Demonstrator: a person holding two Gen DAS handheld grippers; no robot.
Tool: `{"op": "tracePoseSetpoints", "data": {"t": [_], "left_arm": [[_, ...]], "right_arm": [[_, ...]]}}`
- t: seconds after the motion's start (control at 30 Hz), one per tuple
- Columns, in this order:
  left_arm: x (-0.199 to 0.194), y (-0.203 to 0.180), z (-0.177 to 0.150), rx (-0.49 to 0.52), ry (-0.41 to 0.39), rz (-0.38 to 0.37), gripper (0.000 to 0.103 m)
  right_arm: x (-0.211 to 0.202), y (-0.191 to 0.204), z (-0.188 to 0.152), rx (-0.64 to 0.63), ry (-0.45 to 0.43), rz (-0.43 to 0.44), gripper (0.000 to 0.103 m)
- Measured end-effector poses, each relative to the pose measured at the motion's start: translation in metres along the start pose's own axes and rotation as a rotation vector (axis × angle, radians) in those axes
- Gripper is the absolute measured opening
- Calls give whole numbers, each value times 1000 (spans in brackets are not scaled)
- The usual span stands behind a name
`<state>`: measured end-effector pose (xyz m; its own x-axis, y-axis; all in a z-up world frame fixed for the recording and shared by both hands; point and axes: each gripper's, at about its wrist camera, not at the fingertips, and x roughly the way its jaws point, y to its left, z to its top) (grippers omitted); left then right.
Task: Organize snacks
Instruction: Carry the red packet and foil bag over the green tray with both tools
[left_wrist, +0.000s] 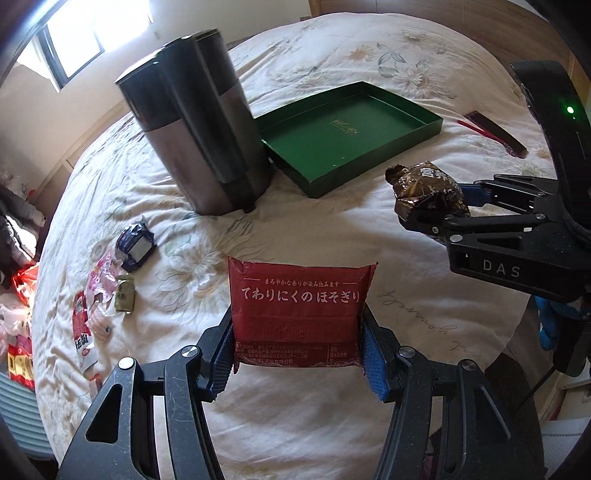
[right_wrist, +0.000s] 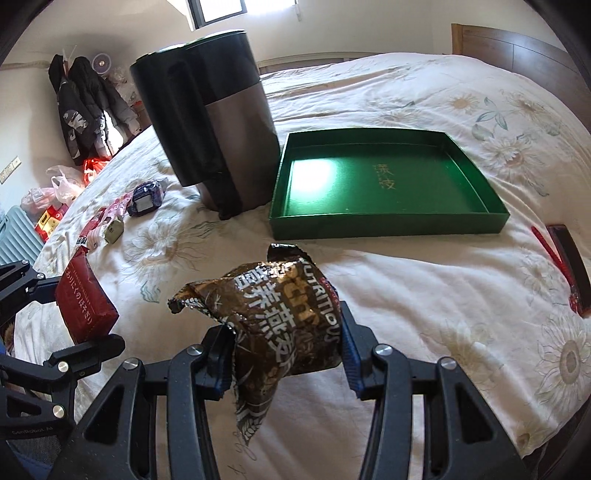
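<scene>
My left gripper (left_wrist: 297, 354) is shut on a red snack packet (left_wrist: 299, 310) with white Japanese lettering, held above the bed. It also shows in the right wrist view (right_wrist: 86, 299) at the left. My right gripper (right_wrist: 286, 354) is shut on a crumpled brown snack bag (right_wrist: 280, 321), also seen in the left wrist view (left_wrist: 428, 192) at the right. An empty green box lid (right_wrist: 388, 225) lies open on the bed ahead; in the left wrist view the green box lid (left_wrist: 369, 162) sits beyond both packets.
A tall dark bin (right_wrist: 207, 122) stands left of the green box. Several small snacks (left_wrist: 110, 280) lie on the floral bedspread at the left, among them a dark blue packet (right_wrist: 146, 201). A dark red flat item (right_wrist: 565, 266) lies at the right. Bags and coats fill the floor left.
</scene>
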<state>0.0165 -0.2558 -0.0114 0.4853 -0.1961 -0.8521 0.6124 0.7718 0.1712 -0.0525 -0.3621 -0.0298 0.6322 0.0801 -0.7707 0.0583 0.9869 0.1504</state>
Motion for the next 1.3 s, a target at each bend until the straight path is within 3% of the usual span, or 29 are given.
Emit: {"op": "tracePoseSetpoints", "data": {"t": [0.2, 0.4, 0.73, 0.83, 1.03, 1.3], "left_arm": [[12, -29, 34, 31, -23, -37, 54], [31, -44, 83, 30, -72, -58, 54], [108, -24, 164, -129, -103, -51, 54], [132, -13, 182, -184, -114, -13, 54], [171, 0, 201, -264, -133, 12, 54], [200, -2, 203, -295, -137, 45, 54]], "right_arm": [[1, -39, 13, 52, -29, -42, 103], [7, -79, 47, 89, -84, -79, 103], [71, -130, 115, 94, -142, -162, 103], [96, -140, 129, 92, -152, -184, 103], [137, -161, 145, 116, -165, -233, 103], [156, -168, 142, 106, -179, -265, 103]]}}
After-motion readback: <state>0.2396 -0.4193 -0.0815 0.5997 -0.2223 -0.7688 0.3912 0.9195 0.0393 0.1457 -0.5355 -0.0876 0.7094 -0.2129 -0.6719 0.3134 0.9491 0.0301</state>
